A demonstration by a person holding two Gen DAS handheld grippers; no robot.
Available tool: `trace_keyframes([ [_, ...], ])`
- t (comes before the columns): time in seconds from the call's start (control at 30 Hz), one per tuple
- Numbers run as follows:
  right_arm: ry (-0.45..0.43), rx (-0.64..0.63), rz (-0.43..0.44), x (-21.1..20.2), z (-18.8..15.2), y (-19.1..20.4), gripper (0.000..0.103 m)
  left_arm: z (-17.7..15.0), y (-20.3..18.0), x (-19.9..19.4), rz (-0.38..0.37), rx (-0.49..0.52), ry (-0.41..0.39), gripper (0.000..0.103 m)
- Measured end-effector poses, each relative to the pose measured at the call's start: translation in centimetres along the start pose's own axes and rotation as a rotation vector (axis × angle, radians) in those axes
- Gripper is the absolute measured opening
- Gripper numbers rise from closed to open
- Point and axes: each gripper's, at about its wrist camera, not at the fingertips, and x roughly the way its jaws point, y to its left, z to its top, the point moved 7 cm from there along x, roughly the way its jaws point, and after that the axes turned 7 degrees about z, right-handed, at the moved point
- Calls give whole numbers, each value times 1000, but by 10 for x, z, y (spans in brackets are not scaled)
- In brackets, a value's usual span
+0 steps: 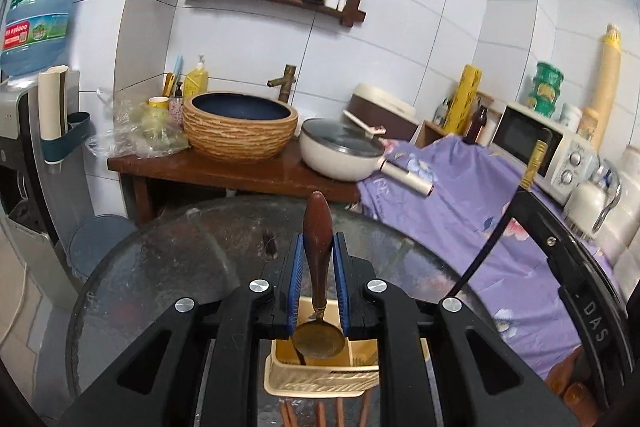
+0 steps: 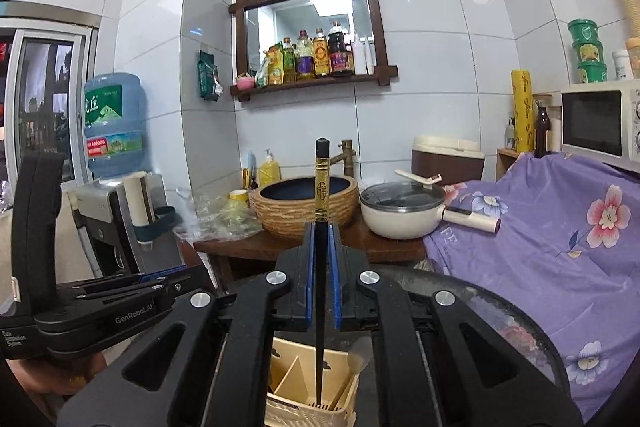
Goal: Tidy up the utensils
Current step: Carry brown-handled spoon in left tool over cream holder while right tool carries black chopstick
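My left gripper (image 1: 319, 247) is shut on a spoon (image 1: 317, 255) with a brown wooden handle. Its brass bowl hangs over a beige utensil holder (image 1: 320, 373) on the round glass table (image 1: 168, 267). My right gripper (image 2: 322, 231) is shut on a black chopstick (image 2: 321, 195) with gold bands, held upright. Its tip reaches down into the same beige holder (image 2: 308, 387), which has dividers and holds another utensil. The left gripper's body (image 2: 92, 307) shows at the left of the right wrist view. Several brown chopsticks (image 1: 328, 415) lie on the glass below the holder.
Behind the table stand a wooden counter (image 1: 224, 175) with a woven basin (image 1: 240, 131), a white pan with a lid (image 1: 344, 151), a purple floral cloth (image 1: 480, 195) and a microwave (image 1: 548, 147). A water dispenser (image 1: 36, 99) stands at the left.
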Motion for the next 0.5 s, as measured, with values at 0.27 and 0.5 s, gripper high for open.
trace_keyframes([
  [0.27,63,6,-5,11,-47,-2,7,-33,-1,16,31,51,36,14],
  [0.5,104,12,-10,14,-69,-5,7,-51,-1,27,31,75,78,14],
])
